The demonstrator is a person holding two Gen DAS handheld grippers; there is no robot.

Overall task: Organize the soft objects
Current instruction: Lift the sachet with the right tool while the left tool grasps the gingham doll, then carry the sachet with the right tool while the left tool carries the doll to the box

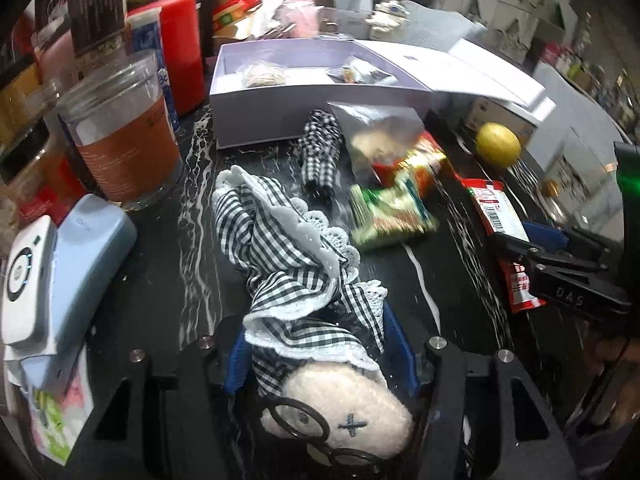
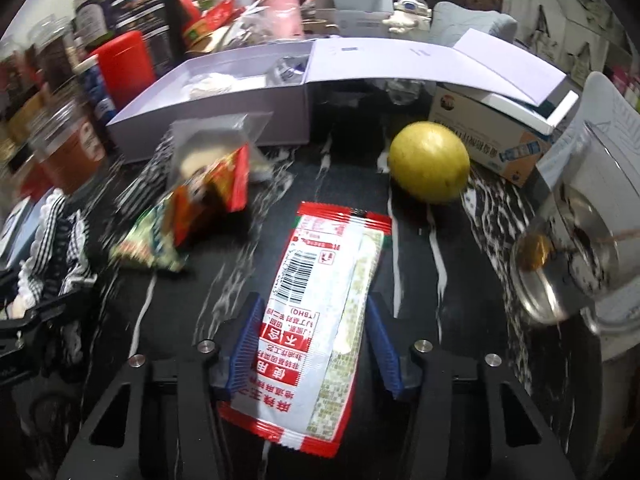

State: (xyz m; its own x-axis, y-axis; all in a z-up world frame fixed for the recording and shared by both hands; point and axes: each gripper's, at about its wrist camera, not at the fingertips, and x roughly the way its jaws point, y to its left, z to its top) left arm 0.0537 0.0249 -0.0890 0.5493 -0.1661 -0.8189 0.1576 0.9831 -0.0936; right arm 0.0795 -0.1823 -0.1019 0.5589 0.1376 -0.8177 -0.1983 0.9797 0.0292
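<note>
Left wrist view, from left to right: a pale blue case (image 1: 76,264) with a white device (image 1: 24,280) on it sits at the table edge, then a clear jar (image 1: 120,128) of brownish contents with red canisters (image 1: 180,48) behind. Mid-frame, the lilac box (image 1: 320,92) stands open, its lid folded back to the right; inside lie a pale woolly bundle (image 1: 264,74) and some small items too blurred to name. In front of it, a soft doll (image 1: 320,380) in a gingham dress lies on the dark marbled table (image 1: 160,300), its white knitted head between the blue pads of the left gripper (image 1: 316,352). The pads sit close on either side of the doll, though whether they press it I cannot tell. A separate gingham piece (image 1: 320,152), a clear bag (image 1: 372,136) and green and orange snack packets (image 1: 388,208) crowd the middle. A lemon (image 1: 498,146) lies further right.

Right wrist view: the snack packets are smeared by motion. The right gripper (image 2: 312,344) has a red-and-white sachet (image 2: 320,312) lying lengthwise between its half-spread pads; the left pad meets the sachet's edge and the right one stands just clear of it. At the far right a glass vessel (image 2: 572,264) lies tipped, cut off by the frame edge. Bare table shows only between sachet, lemon and glass.
</note>
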